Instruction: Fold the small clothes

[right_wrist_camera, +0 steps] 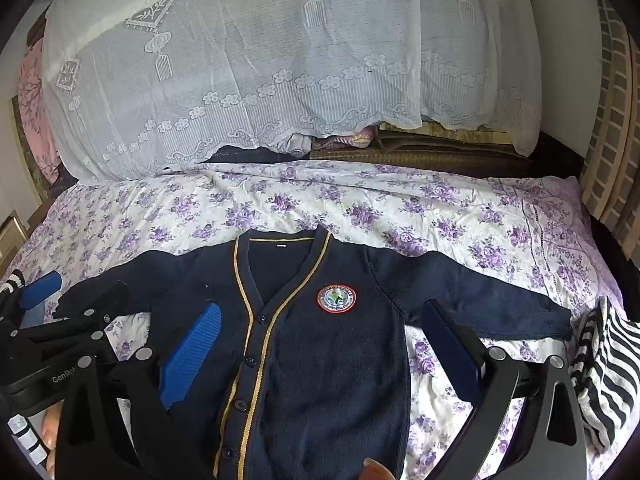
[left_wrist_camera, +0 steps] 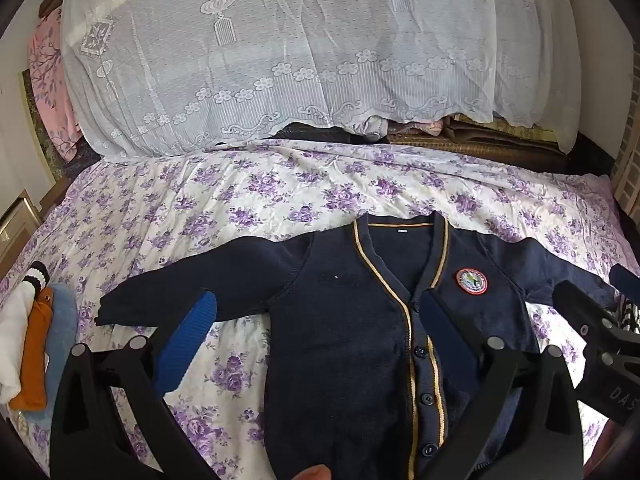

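Note:
A navy cardigan (left_wrist_camera: 344, 320) with gold trim, buttons and a round red-rimmed badge (left_wrist_camera: 472, 281) lies flat and face up on the bed, sleeves spread to both sides. It also shows in the right wrist view (right_wrist_camera: 332, 360). My left gripper (left_wrist_camera: 320, 320) is open and hovers over the cardigan's left half, holding nothing. My right gripper (right_wrist_camera: 324, 328) is open and hovers over the cardigan's right half, holding nothing. Each gripper shows at the edge of the other's view.
The floral purple bedsheet (left_wrist_camera: 224, 208) covers the bed. Folded clothes (left_wrist_camera: 32, 344) in white, orange and blue lie at the left. A black-and-white striped garment (right_wrist_camera: 608, 368) lies at the right. A lace-covered pile (left_wrist_camera: 280, 48) stands behind.

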{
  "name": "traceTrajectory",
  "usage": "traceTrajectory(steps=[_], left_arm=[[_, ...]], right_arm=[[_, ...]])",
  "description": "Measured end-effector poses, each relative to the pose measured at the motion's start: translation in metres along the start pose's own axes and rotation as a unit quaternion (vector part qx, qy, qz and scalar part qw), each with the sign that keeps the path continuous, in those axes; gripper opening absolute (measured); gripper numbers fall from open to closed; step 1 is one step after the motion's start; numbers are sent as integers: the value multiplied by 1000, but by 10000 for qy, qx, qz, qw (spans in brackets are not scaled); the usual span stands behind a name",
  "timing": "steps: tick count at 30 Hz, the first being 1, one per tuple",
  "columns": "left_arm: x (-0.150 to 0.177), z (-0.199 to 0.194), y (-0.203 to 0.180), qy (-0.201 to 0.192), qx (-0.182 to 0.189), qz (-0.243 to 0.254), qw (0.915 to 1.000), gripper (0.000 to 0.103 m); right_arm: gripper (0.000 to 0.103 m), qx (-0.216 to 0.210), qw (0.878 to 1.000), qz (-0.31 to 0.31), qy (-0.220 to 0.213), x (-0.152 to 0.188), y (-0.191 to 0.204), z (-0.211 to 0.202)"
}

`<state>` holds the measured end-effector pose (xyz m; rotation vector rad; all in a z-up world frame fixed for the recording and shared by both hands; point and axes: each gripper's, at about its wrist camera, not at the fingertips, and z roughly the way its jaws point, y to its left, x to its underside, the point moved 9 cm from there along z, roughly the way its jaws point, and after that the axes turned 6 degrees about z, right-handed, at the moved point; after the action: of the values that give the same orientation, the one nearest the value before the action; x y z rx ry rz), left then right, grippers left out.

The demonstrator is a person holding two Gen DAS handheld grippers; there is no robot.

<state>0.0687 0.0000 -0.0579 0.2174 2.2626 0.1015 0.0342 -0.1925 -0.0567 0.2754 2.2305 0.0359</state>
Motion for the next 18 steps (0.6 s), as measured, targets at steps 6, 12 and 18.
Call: traceTrajectory(steps=[6, 12, 18], left_arm=[[0, 0, 0, 3, -11, 9, 10000, 98], [0, 0, 0, 6, -12, 12, 10000, 98], [0, 0, 0, 8, -3, 10, 10000, 98]], right_arm=[[100, -5, 10000, 0, 1, 0, 0, 0], [100, 2, 10000, 0, 0, 0, 0, 0], [100, 1, 10000, 14, -11, 0, 1, -1]])
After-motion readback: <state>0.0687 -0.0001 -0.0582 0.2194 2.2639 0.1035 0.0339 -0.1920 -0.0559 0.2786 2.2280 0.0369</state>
